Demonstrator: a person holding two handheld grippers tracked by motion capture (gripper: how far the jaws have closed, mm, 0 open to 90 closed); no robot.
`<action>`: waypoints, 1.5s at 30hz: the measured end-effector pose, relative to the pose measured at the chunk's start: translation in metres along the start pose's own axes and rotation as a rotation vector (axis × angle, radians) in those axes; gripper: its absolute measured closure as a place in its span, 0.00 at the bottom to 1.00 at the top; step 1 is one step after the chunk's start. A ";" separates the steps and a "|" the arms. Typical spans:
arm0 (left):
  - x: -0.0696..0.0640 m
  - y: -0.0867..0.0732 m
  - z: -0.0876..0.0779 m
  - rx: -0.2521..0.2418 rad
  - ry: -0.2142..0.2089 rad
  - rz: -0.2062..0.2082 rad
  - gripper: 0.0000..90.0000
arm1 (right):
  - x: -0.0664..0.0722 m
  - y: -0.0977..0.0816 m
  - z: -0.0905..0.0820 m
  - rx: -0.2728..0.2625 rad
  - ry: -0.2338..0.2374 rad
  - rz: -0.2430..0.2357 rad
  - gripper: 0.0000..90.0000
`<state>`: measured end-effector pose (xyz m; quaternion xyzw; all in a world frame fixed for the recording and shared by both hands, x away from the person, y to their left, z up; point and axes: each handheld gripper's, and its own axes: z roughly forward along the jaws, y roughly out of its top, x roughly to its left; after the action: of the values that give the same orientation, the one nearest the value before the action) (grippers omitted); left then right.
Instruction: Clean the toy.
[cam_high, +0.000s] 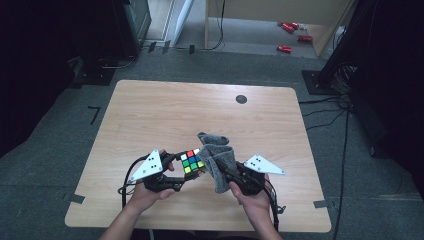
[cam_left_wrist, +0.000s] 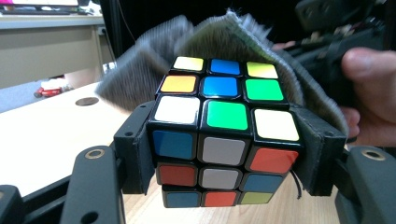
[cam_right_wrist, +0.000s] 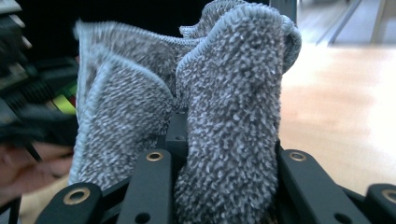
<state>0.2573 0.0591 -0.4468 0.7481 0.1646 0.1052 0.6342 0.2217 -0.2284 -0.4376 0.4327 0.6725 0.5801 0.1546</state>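
The wooden table (cam_high: 150, 115) is lying broad under everything, and both hands are working just above its near edge. The grey cloth (cam_high: 220, 160) is the biggest thing in play: it is bunching up in a loose fold, draping against the far side of the cube and hanging down toward the tabletop. The right gripper (cam_right_wrist: 219, 154) is clamping a thick wad of that cloth between its jaws. The left gripper (cam_left_wrist: 224, 154) is gripping the puzzle cube (cam_left_wrist: 224, 135) by two opposite sides, its pads pressing on the black edges, holding it lifted a little off the table with the colored faces turned up and toward the person.

The likely trouble is coming from the cloth pushing sideways on the cube. The jaws are bearing on the upper layers, so a firm wipe could be twisting a layer out of line or rocking the whole cube loose between the pads. The cloth is also folding thick and uneven, so a trailing corner could be catching on the left jaw. And because the wad is sitting deep in the right jaws, little free cloth is reaching the cube, so the black jaw tips themselves may be scraping the stickers
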 end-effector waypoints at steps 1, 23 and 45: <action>-0.001 0.000 0.001 0.005 -0.001 0.004 0.38 | 0.002 0.001 -0.002 -0.018 0.002 -0.005 0.76; 0.010 -0.002 -0.006 -0.015 0.035 -0.042 0.38 | -0.054 -0.020 0.008 0.199 -0.337 -0.108 0.73; 0.016 -0.007 -0.001 0.017 0.083 -0.082 0.38 | -0.071 -0.021 0.005 0.174 -0.371 -0.066 0.28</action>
<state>0.2710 0.0674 -0.4541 0.7410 0.2223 0.1085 0.6242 0.2579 -0.2776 -0.4787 0.5216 0.6939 0.4248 0.2567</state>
